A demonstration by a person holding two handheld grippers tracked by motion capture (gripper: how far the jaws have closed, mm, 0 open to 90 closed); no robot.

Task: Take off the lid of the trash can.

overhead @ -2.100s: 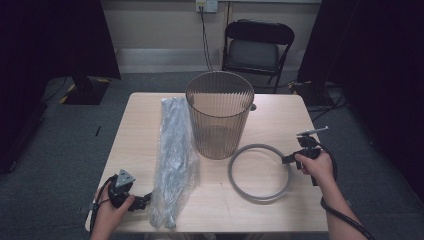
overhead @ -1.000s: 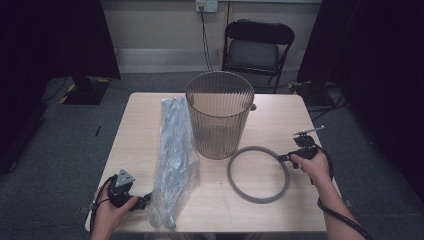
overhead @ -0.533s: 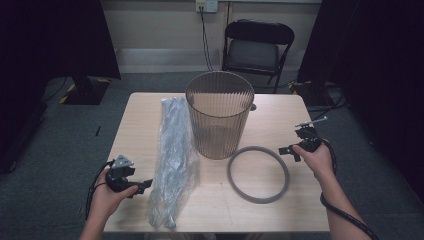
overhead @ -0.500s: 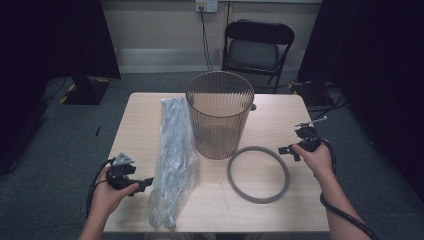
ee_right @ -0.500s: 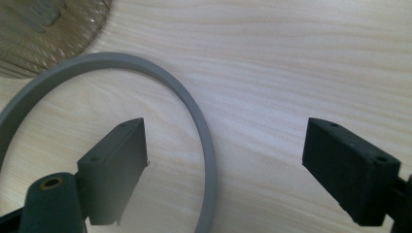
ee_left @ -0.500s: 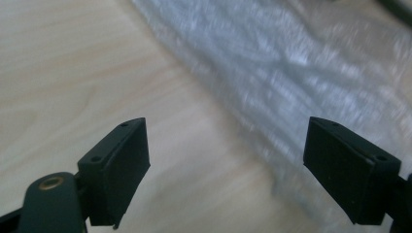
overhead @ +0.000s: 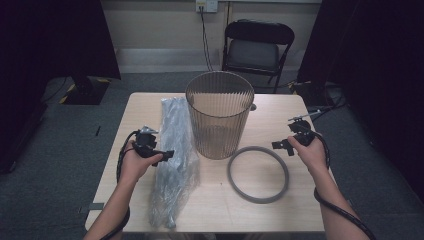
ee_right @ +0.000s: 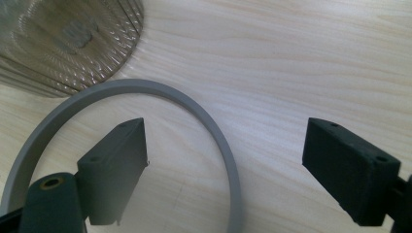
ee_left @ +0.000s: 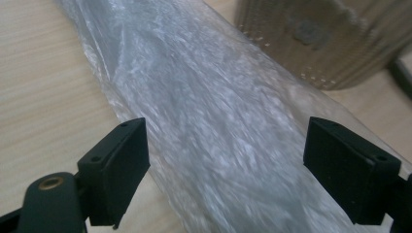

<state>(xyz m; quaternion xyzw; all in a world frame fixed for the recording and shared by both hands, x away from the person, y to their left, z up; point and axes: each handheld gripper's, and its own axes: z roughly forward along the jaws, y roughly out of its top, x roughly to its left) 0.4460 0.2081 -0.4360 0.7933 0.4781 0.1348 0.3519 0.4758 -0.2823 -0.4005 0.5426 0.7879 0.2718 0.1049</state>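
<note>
Left gripper view puts the clear plastic bag [ee_left: 214, 131] right ahead of and below our left gripper [ee_left: 226, 170]: the crinkled film runs between the 2 black jaws, which stand wide apart and press on nothing. They have just been closing a little, with only the bag beneath the gap. Beyond the bag, up and to the right of the jaws, stands the ribbed bin [ee_left: 320, 39], its base just beside the bag's far edge.

Right gripper view shows the grey ring [ee_right: 214, 131] lying flat on the table [ee_right: 301, 63], its arc passing under the gap between the jaws of our right gripper [ee_right: 226, 170]. Those jaws are also spread wide, clear of the ring, and have just been opening. The bin sits past the left jaw, close to the ring.

From the high view we count 1 bag [overhead: 175, 150], 1 bin [overhead: 219, 117], 1 ring [overhead: 257, 174], 2 grippers, left [overhead: 167, 154] and right [overhead: 276, 145], and 1 folding chair [overhead: 257, 50] behind the table.
</note>
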